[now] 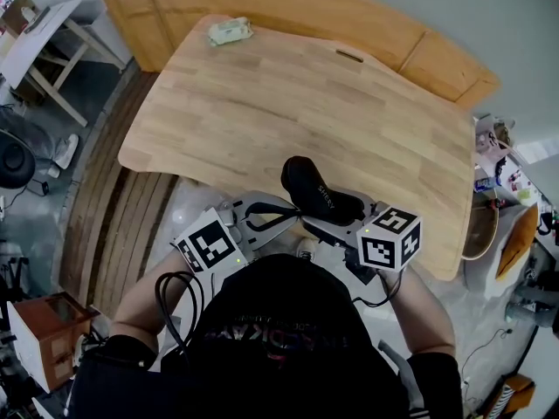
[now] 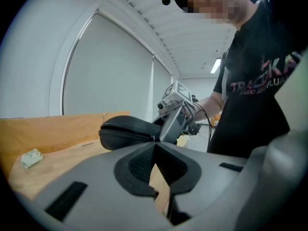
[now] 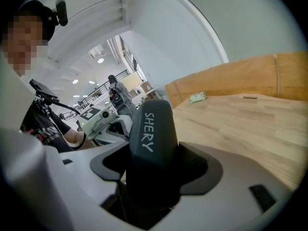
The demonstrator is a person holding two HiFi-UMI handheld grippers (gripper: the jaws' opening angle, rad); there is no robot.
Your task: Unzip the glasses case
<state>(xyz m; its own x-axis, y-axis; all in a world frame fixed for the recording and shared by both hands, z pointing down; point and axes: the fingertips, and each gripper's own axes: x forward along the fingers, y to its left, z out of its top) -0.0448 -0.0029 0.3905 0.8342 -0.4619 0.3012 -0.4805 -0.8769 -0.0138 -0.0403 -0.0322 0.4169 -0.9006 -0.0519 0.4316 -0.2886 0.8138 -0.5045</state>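
1. Left claw [image 2: 155, 147]: jaws pressed together, tips right by the glasses case [image 2: 127, 131].
2. Right claw [image 3: 153, 177]: jaws clamped on the case's end.
3. Forearms [image 1: 144, 297] angle inward; the claws face each other.

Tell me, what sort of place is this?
Probably a research lab or workshop: a curved pale wooden table, cluttered gear beside it, and a large open hall with bright ceiling lights behind.
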